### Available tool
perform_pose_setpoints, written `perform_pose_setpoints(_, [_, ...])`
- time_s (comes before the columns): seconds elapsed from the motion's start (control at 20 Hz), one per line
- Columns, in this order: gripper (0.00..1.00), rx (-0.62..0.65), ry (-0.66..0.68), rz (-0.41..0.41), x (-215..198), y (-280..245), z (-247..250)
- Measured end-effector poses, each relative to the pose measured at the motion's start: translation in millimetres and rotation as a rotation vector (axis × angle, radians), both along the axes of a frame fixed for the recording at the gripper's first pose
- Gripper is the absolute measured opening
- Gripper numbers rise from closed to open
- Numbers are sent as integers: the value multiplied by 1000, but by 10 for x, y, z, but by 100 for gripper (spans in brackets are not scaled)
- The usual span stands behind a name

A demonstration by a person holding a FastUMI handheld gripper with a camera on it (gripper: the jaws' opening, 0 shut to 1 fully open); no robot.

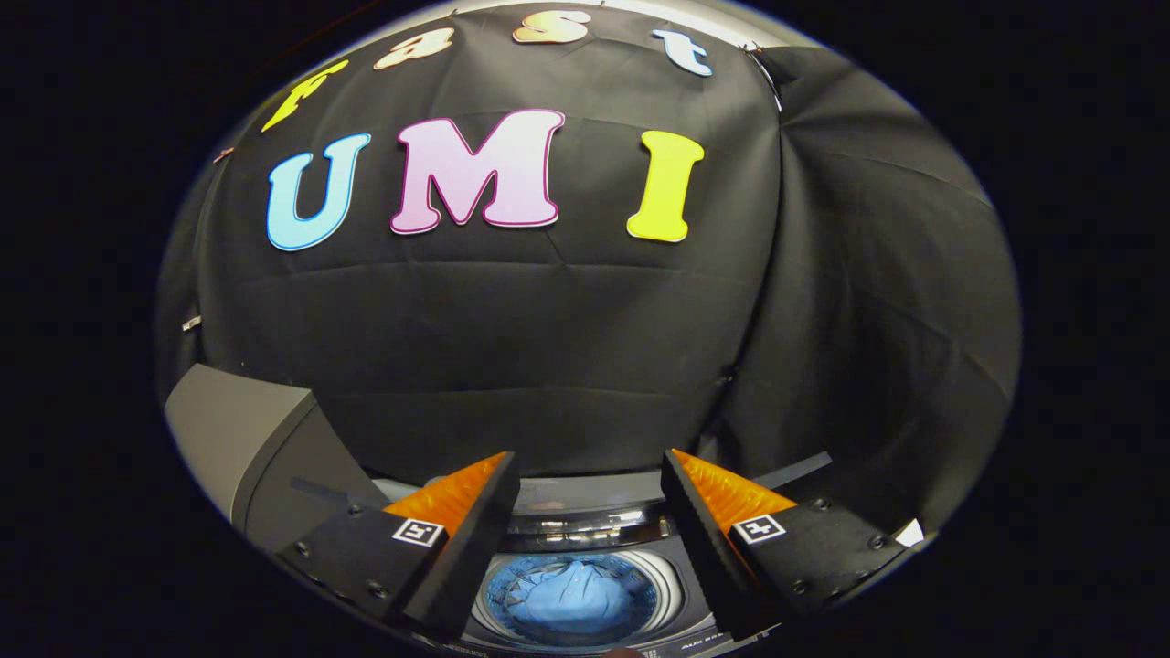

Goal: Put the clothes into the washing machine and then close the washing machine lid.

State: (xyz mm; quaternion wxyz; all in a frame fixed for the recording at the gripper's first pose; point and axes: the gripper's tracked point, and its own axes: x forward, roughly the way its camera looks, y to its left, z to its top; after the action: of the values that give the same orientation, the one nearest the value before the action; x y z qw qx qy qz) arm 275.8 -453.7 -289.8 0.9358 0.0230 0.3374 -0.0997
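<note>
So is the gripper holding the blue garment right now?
No: the gripper is open and holds nothing, while the blue garment lies in the washing machine drum below.

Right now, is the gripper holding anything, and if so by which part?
Nothing is held. The gripper has its jaws spread apart with nothing between them, above the washing machine, where the blue clothes already lie inside the drum.

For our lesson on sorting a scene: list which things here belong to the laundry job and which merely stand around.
Belonging to the job:
- blue garment, lying in the drum
- washing machine, its top opening uncovered
- gripper, open above the drum, holding nothing

Just standing about:
- grey box, beside the machine
- black cloth wall, behind it
</note>
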Motion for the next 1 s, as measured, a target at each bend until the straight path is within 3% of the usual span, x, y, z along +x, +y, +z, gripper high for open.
perform_pose_setpoints(0.3, [98,-20,46,-12,-527,36,-61])
perform_pose_setpoints(0.55, [99,-13,171,-24,-1087,106,-337])
perform_pose_setpoints(0.85, [99,52,26,14,-897,571,284])
perform_pose_setpoints(1.0, [99,59,-96,-22,-842,740,789])
